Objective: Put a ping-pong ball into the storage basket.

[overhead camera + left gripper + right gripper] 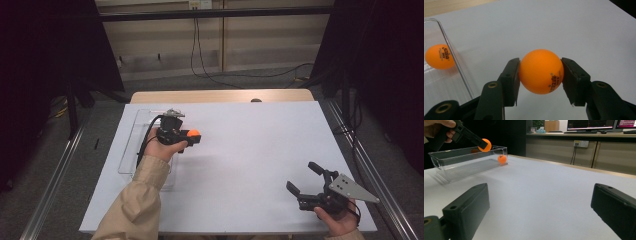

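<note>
In the high view the left gripper [192, 135] is in the left half of the frame, just right of a clear plastic tray [131, 145], and it holds an orange ball [194, 133] above the white surface [250, 150]. In the left gripper view the two black fingers [510, 80] pinch this ball at its widest line, one pad on each side, and the ball does not touch the surface below. A second orange ball [439, 56] lies inside the tray, at the left edge of that frame. The right gripper [306, 181] rests at the lower right of the high view with its fingers spread wide and nothing between them. The held ball looks like a table tennis ball, so I judge it to be very light, hollow and smooth. It will probably slip out or jump away if the pads sit off its middle, and too hard a squeeze may dent it. A gentle hold across the middle, as it is now, seems the best place.
</note>
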A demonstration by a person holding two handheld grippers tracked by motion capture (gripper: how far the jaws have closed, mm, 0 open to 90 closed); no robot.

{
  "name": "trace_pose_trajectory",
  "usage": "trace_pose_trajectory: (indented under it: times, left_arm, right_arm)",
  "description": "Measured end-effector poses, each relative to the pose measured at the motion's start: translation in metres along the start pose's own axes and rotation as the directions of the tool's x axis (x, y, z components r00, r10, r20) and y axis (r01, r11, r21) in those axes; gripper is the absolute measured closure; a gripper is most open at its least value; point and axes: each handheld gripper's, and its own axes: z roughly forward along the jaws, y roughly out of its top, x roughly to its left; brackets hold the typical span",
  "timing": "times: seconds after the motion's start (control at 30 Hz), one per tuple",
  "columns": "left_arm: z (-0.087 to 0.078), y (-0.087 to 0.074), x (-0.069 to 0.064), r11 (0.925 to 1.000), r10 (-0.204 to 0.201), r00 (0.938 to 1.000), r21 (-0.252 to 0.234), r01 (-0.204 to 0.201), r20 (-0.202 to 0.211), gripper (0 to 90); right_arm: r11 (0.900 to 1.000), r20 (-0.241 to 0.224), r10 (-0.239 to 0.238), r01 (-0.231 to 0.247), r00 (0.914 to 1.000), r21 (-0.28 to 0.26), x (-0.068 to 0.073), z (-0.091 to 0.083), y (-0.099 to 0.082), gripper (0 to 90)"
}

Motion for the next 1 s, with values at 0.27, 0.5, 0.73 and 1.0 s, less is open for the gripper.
trace_pose_trajectory:
  times: [0.27, 0.5, 0.73, 1.0]
  left_arm:
    - [-0.003, 0.0, 0.003, 1.0, 0.009, 0.9999, 0.004, -0.009, -0.008, 51.2]
    - [-0.005, -0.001, 0.004, 1.0, 0.001, 0.9999, -0.008, -0.001, -0.011, 51.2]
    - [-0.007, -0.001, 0.007, 0.9999, 0.007, 0.9998, -0.008, -0.007, -0.017, 51.2]
    - [-0.011, -0.001, 0.01, 1.0, 0.004, 0.9999, -0.006, -0.005, -0.015, 51.2]
  right_arm:
    - [1.0, -0.002, 0.0, 0.0, 1.0, -0.002, 0.0, 0.0, 0.0, 1.3]
    - [1.0, -0.006, -0.007, 0.007, 1.0, 0.002, 0.0, 0.0, 0.0, 1.3]
    - [1.0, -0.001, 0.001, -0.001, 1.0, -0.001, 0.0, 0.0, 0.0, 1.3]
    - [1.0, -0.009, -0.008, 0.008, 0.9999, 0.001, 0.0, 0.0, 0.0, 1.3]
